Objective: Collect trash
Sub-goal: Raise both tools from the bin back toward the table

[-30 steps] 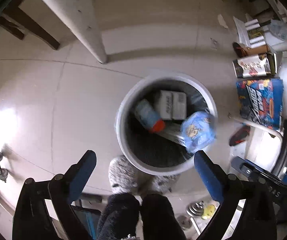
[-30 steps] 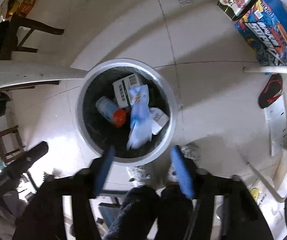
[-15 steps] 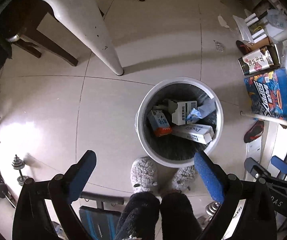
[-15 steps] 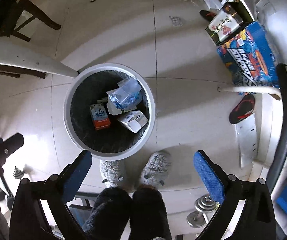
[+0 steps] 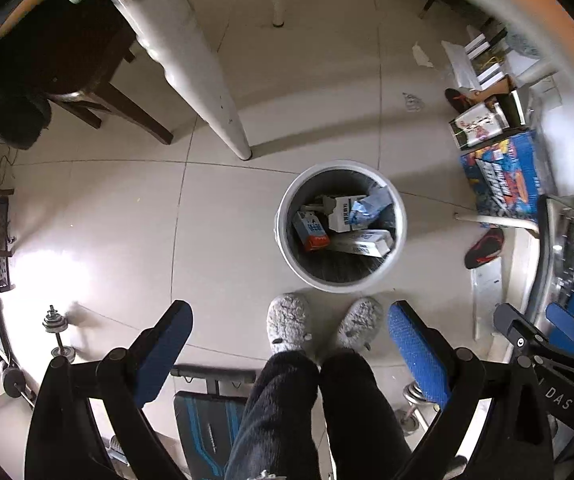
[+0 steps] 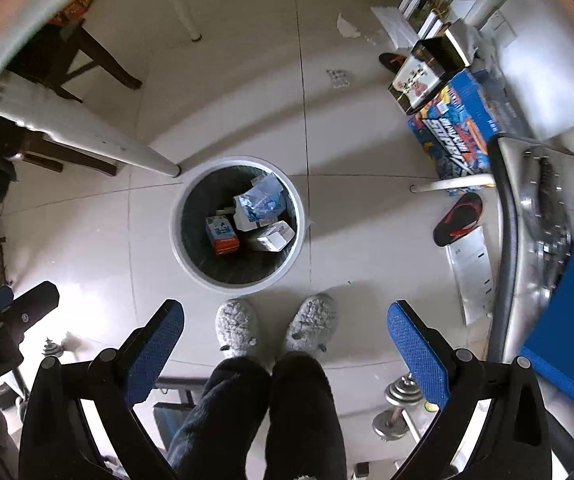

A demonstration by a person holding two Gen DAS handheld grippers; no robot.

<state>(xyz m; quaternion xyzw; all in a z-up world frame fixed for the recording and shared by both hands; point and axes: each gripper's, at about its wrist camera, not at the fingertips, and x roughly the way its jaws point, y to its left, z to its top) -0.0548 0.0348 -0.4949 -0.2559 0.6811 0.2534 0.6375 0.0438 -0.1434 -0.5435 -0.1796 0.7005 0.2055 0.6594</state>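
Trash is lying inside the round white trash bin (image 5: 341, 226) on the tiled floor (image 5: 127, 208): a blue crinkled plastic bag (image 6: 261, 200) is now resting on the white cartons (image 5: 345, 216), where a second ago it was falling blurred past the rim. An orange-and-blue carton (image 6: 219, 234) is sitting beside them. Both views are looking from higher than before (the bin is appearing smaller). The left gripper (image 5: 287, 322) and right gripper (image 6: 285, 320) are standing wide apart, holding nothing, blue textured pads bare. Fuzzy grey slippers (image 6: 275, 326) are standing just beside the bin. Carton print is too small to read; the table leg (image 5: 203, 76) is blurring at the top.
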